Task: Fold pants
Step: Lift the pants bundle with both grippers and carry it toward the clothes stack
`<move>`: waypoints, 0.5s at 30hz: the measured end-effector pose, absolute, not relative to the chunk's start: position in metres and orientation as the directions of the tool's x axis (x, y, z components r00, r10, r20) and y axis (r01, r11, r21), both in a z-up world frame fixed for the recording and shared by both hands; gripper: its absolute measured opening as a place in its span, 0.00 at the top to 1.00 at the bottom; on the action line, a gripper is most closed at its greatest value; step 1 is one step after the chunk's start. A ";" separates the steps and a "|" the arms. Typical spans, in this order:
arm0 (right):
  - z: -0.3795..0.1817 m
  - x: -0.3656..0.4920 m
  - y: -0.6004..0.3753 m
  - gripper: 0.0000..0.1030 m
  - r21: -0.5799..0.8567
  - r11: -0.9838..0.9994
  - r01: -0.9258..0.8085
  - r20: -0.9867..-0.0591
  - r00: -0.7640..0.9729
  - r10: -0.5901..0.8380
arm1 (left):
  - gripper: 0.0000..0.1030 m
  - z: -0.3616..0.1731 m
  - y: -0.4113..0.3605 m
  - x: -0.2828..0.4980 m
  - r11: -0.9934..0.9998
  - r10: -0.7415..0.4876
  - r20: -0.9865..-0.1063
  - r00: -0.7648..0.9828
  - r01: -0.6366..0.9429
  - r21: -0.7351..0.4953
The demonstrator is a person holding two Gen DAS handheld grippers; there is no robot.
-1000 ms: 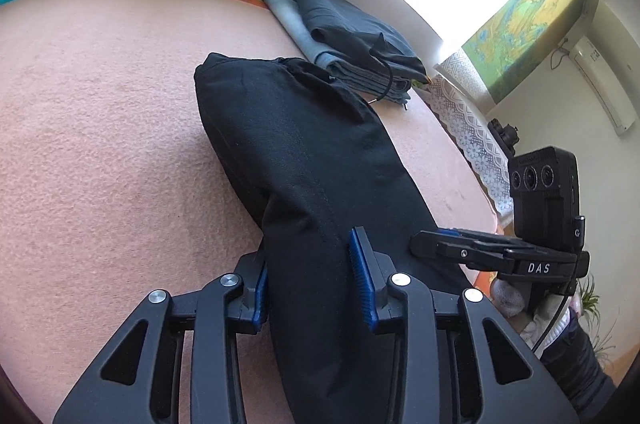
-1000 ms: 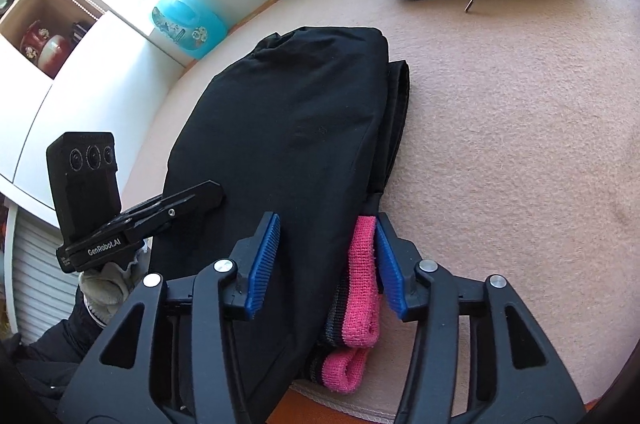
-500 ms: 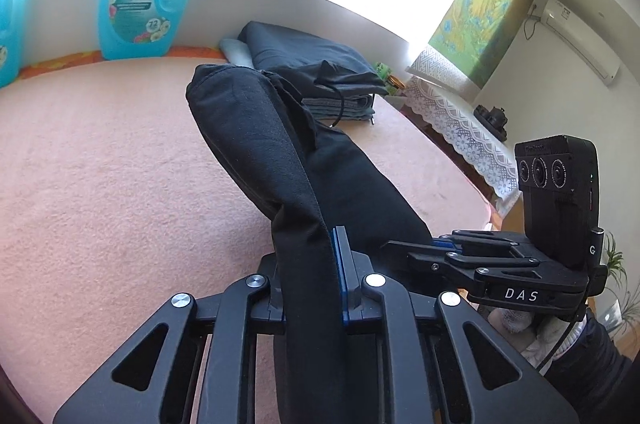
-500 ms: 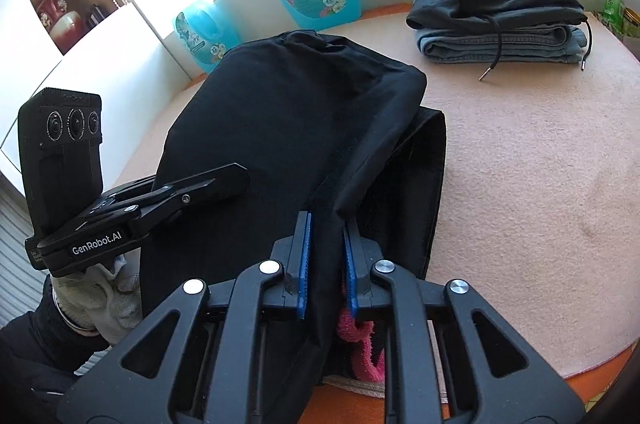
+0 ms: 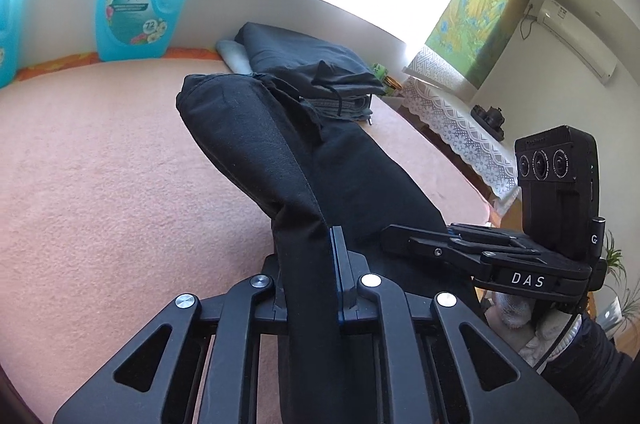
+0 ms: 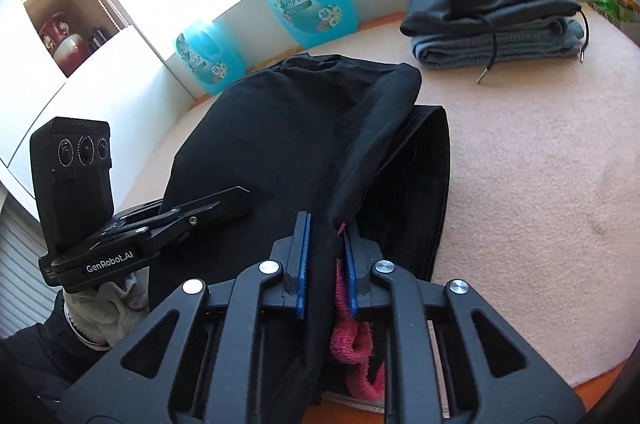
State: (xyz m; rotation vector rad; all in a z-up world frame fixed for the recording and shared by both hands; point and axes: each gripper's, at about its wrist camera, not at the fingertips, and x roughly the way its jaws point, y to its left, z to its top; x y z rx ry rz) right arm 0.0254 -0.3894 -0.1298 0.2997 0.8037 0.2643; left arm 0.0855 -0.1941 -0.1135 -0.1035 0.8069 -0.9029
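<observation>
The black pants [image 5: 248, 136] lie lengthwise on a peach blanket [image 5: 100, 164]. My left gripper [image 5: 316, 236] pinches a raised fold at their near end, its jaws still closing on the cloth. In the right wrist view my right gripper [image 6: 326, 228] is shut on the other near edge of the pants [image 6: 272, 128], lifted off the blanket. A pink inner waistband [image 6: 352, 348] hangs beside its right finger. Each view shows the other gripper from the side, the right gripper [image 5: 394, 234] and the left gripper [image 6: 240, 200], both on the same near end.
A stack of folded dark and grey clothes [image 6: 492, 20] with a loose drawstring sits at the far right of the blanket [image 6: 540, 164]. Blue detergent bottles [image 6: 308, 4] line the white back wall. Gloved hands [image 6: 108, 308] hold the grippers. The blanket's front edge is just below.
Both grippers went from open around the pants' near end to shut on the cloth. They then rose, lifting that end into a ridge off the blanket.
</observation>
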 end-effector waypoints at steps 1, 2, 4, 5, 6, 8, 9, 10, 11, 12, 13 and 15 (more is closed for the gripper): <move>-0.121 0.025 -0.386 0.85 0.335 0.934 -0.122 -0.659 0.678 0.325 | 0.89 -0.107 -0.196 0.085 0.631 -0.739 -0.571 0.358 0.666 -0.398; -0.113 0.024 -0.384 0.85 0.315 0.939 -0.135 -0.653 0.687 0.318 | 0.89 -0.100 -0.199 0.085 0.623 -0.746 -0.562 0.358 0.674 -0.397; -0.096 0.027 -0.386 0.85 0.290 0.948 -0.131 -0.641 0.709 0.294 | 0.89 -0.086 -0.205 0.089 0.612 -0.757 -0.542 0.364 0.687 -0.393; -0.088 0.030 -0.389 0.85 0.285 0.950 -0.130 -0.633 0.719 0.288 | 0.89 -0.079 -0.207 0.093 0.606 -0.763 -0.532 0.367 0.692 -0.392; -0.080 0.032 -0.391 0.85 0.270 0.955 -0.126 -0.625 0.731 0.273 | 0.89 -0.072 -0.210 0.097 0.602 -0.768 -0.521 0.372 0.698 -0.388; -0.062 0.039 -0.397 0.85 0.229 0.966 -0.119 -0.609 0.756 0.238 | 0.89 -0.057 -0.216 0.108 0.591 -0.780 -0.496 0.382 0.710 -0.383; -0.053 0.043 -0.401 0.85 0.217 0.969 -0.116 -0.600 0.767 0.226 | 0.89 -0.050 -0.222 0.115 0.585 -0.785 -0.485 0.384 0.716 -0.380; -0.045 0.049 -0.404 0.85 0.201 0.974 -0.108 -0.594 0.777 0.209 | 0.89 -0.044 -0.227 0.123 0.581 -0.790 -0.474 0.390 0.724 -0.372; -0.037 0.055 -0.408 0.85 0.186 0.978 -0.100 -0.588 0.786 0.192 | 0.89 -0.038 -0.232 0.131 0.577 -0.794 -0.464 0.394 0.728 -0.369; -0.029 0.062 -0.412 0.85 0.172 0.981 -0.094 -0.582 0.794 0.178 | 0.89 -0.032 -0.238 0.138 0.572 -0.799 -0.452 0.396 0.732 -0.370; -0.023 0.069 -0.417 0.85 0.159 0.983 -0.086 -0.577 0.800 0.164 | 0.89 -0.027 -0.244 0.146 0.569 -0.804 -0.442 0.399 0.734 -0.372; -0.012 0.084 -0.427 0.85 0.135 0.988 -0.071 -0.571 0.810 0.136 | 0.89 -0.019 -0.256 0.162 0.561 -0.811 -0.426 0.402 0.742 -0.368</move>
